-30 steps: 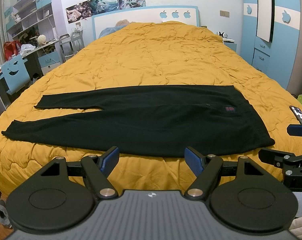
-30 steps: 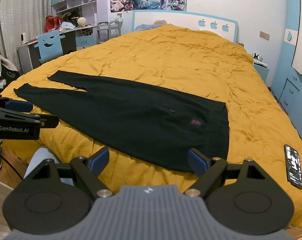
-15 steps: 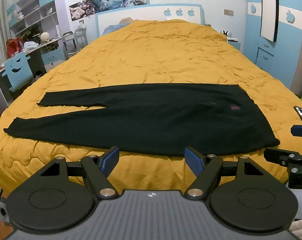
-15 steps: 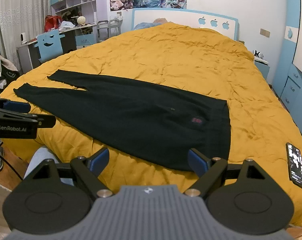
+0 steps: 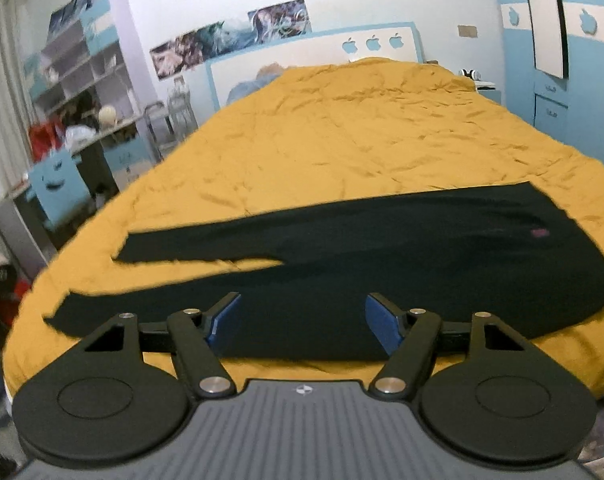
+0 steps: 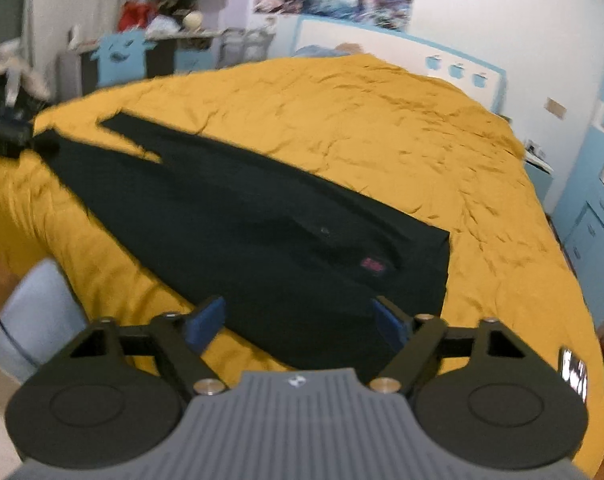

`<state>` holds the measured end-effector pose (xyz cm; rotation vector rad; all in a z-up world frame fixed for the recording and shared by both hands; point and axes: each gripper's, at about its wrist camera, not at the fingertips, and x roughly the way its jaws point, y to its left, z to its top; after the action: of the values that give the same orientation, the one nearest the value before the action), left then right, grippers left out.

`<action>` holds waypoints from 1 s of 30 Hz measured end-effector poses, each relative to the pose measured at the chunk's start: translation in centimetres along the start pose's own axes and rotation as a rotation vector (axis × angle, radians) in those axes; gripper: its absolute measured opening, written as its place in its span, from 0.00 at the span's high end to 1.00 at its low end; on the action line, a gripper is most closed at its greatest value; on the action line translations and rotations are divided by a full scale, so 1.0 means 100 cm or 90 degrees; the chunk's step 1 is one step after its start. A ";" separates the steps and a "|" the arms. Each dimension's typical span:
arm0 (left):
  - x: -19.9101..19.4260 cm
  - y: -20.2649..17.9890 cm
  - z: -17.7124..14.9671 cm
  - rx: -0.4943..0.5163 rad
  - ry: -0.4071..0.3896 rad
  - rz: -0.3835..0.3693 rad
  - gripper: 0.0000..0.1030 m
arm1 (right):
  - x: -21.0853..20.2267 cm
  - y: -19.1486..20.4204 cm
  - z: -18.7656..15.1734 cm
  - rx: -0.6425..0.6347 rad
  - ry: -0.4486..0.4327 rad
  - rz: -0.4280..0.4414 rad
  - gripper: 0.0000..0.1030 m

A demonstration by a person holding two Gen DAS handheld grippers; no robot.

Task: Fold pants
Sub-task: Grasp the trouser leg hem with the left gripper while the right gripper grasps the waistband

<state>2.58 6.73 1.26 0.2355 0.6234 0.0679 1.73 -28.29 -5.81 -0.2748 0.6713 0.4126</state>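
Black pants point(image 5: 381, 256) lie flat across the near end of the yellow bed point(image 5: 361, 140), legs to the left and waist to the right, with a small red label point(image 5: 539, 233) near the waist. My left gripper point(image 5: 302, 322) is open and empty above the near leg's edge. My right gripper point(image 6: 300, 324) is open and empty over the near edge of the pants point(image 6: 262, 232) close to the waist, with the red label point(image 6: 373, 267) just beyond. The left gripper point(image 6: 10, 136) shows at the far left of the right wrist view by the leg ends.
A phone point(image 6: 573, 372) lies on the bed's near right corner. A desk with a blue chair point(image 5: 58, 188) and shelves stand left of the bed. Blue wardrobes point(image 5: 561, 80) stand on the right. The headboard point(image 5: 313, 56) is at the far end.
Both grippers have moved forward over the pants' near edge. The left one swung toward the legs, the right one toward the waist. Both stay open.
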 end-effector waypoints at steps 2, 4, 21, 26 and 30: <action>0.009 0.013 0.001 0.021 -0.016 -0.016 0.22 | 0.012 -0.009 -0.003 -0.028 0.024 0.014 0.50; 0.017 0.023 0.000 0.060 -0.032 -0.040 0.22 | 0.022 -0.016 -0.008 -0.060 0.045 0.024 0.53; 0.128 0.122 -0.055 0.268 0.144 0.063 0.22 | 0.081 -0.023 -0.035 -0.307 0.201 0.051 0.58; 0.160 0.151 -0.067 0.312 0.181 0.129 0.22 | 0.090 -0.026 -0.038 -0.317 0.222 0.036 0.65; 0.178 0.151 -0.073 0.352 0.173 0.147 0.22 | 0.092 -0.016 -0.042 -0.364 0.225 0.020 0.65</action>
<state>12.85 25.26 -11.07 0.8445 0.8762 0.1504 6.70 -28.73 -14.76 -0.8957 0.8954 0.5903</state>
